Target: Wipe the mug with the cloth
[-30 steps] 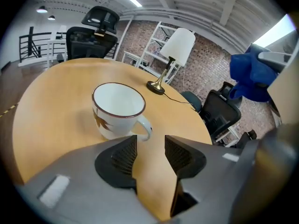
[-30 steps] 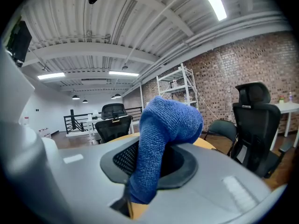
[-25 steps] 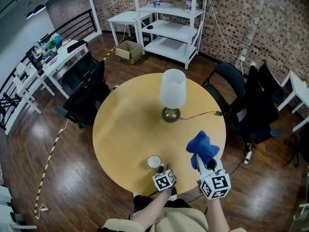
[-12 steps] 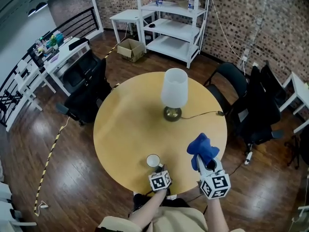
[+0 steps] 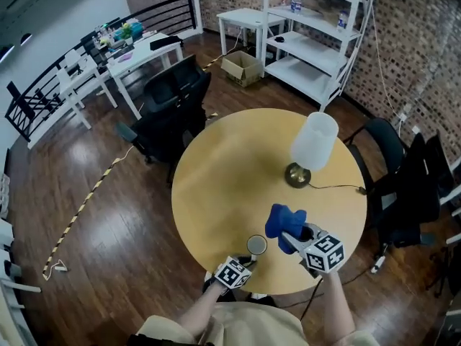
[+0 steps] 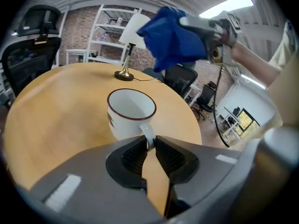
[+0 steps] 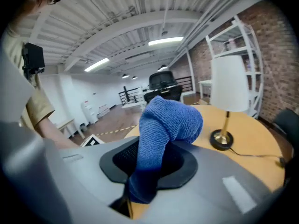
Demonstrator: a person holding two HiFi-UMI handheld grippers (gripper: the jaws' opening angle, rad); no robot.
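- left gripper (image 6: 150, 146): jaws have just been closing and now pinch the mug handle (image 6: 148, 135). Pads press it from both sides, and the handle's lower end is hidden between them.
- mug (image 6: 131, 112): white with a dark rim, upright on the round table (image 5: 216, 179), near the edge closest to the person. The left gripper body cuts off its base in the left gripper view.
- head view: the mug (image 5: 256, 245) reads only as a rim circle from above. The handle and the left jaw tips sit under the marker cube (image 5: 233, 272), so the grip can't be read there.
- right gripper (image 7: 152, 160): clamped on the blue cloth (image 7: 164, 125). The cloth bunches up out of the jaws and covers the gap between the pads. Its lower end disappears deep between the jaws.
- cloth (image 6: 173, 36) is in the air, up and right of the mug and clear of it in the left gripper view. From the head view it shows just beside the mug.
- right gripper in the left gripper view: blurred at top right. Only its front end and a forearm (image 6: 254, 62) show, and the rest is cut off.
- right gripper view: the cloth and gripper body fill the lower half, so the table shows only at right.
- lamp (image 5: 311, 146): on the table beyond the cloth, well apart from the mug. The cloth partly covers its shade in the left gripper view.
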